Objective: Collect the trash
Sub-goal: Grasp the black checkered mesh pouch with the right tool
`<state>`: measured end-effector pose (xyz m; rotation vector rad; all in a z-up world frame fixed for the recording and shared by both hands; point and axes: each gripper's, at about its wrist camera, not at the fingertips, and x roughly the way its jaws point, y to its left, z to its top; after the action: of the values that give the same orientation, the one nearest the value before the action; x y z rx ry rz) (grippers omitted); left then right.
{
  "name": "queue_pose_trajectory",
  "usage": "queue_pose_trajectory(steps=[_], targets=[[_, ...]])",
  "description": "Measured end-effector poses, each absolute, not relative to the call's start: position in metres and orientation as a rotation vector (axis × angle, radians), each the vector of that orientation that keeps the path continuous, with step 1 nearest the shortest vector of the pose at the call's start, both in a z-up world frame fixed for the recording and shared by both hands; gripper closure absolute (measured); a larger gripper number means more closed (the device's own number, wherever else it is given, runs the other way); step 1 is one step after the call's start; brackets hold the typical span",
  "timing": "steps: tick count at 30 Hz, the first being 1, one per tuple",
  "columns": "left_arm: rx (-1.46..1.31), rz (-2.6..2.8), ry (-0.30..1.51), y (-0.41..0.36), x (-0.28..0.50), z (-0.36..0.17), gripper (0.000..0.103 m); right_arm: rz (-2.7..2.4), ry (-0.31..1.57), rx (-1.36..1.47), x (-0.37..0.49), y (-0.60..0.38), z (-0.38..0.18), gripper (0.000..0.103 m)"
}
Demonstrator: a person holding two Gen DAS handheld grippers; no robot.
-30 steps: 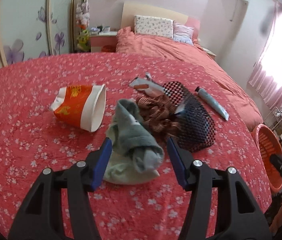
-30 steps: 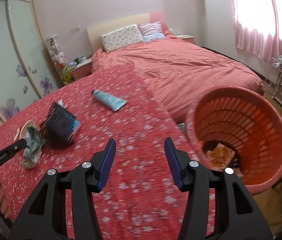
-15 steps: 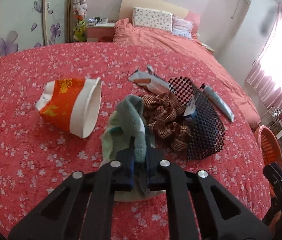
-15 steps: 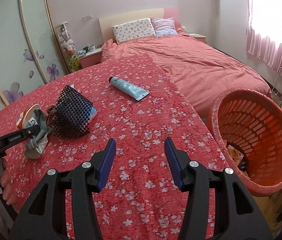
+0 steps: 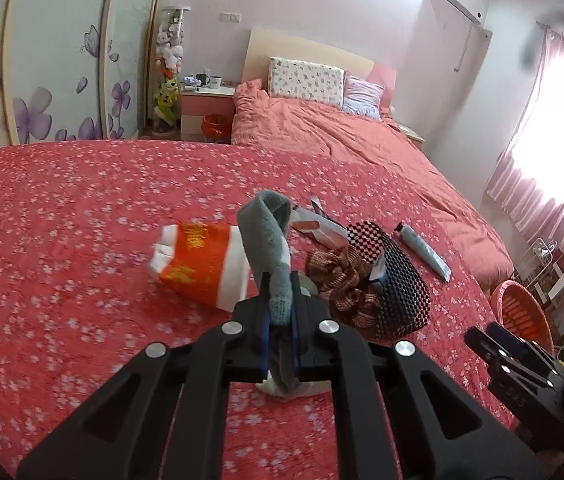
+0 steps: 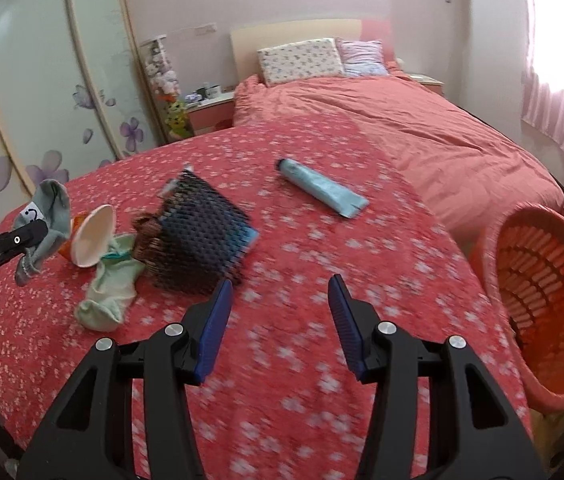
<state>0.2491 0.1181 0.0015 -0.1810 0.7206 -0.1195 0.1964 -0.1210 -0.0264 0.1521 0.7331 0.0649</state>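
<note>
Left wrist view: left gripper pinching the grey sock, lifted off the bedspread | right gripper empty, jaws closing slightly | basket beside bed, probably sock's destination

Right gripper closing on nothing above the bedspread. Left gripper grips a grey sock. Basket beside the right edge.

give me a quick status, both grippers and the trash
Left gripper shut on grey sock, lifted off the bedspread. Right gripper empty, jaws closing. Orange basket at right; nothing in the way.
</note>
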Motion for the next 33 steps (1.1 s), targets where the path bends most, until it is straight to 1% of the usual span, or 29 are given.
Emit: queue_pose_trajectory(steps=[5, 11, 18, 19, 20, 21, 23, 25, 33], targets=[[-0.185, -0.104, 0.711, 0.134, 0.240, 0.005, 0.094, 0.105, 0.728, 0.148, 0.221, -0.102, -0.024, 0.058], [-0.201, -0.088, 0.713, 0.153, 0.236, 0.003, 0.094, 0.122, 0.754, 0.169, 0.256, -0.090, -0.030, 0.059], [-0.225, -0.079, 0.723, 0.172, 0.235, -0.003, 0.094, 0.131, 0.806, 0.140, 0.270, -0.081, -0.044, 0.059], [-0.227, -0.078, 0.723, 0.173, 0.235, -0.004, 0.094, 0.135, 0.805, 0.139, 0.269, -0.080, -0.045, 0.062], [-0.231, -0.075, 0.724, 0.175, 0.235, -0.004, 0.094, 0.142, 0.806, 0.141, 0.269, -0.080, -0.045, 0.070], [-0.234, -0.074, 0.726, 0.176, 0.235, -0.005, 0.094, 0.147, 0.806, 0.136, 0.268, -0.078, -0.046, 0.074], [-0.240, -0.071, 0.728, 0.176, 0.233, -0.006, 0.094, 0.144, 0.798, 0.110, 0.266, -0.074, -0.045, 0.090], [-0.246, -0.070, 0.732, 0.176, 0.234, -0.006, 0.094, 0.135, 0.791, 0.091, 0.262, -0.073, -0.043, 0.095], [-0.238, -0.079, 0.722, 0.168, 0.229, 0.001, 0.094, 0.136, 0.712, 0.117, 0.239, -0.092, -0.019, 0.097]])
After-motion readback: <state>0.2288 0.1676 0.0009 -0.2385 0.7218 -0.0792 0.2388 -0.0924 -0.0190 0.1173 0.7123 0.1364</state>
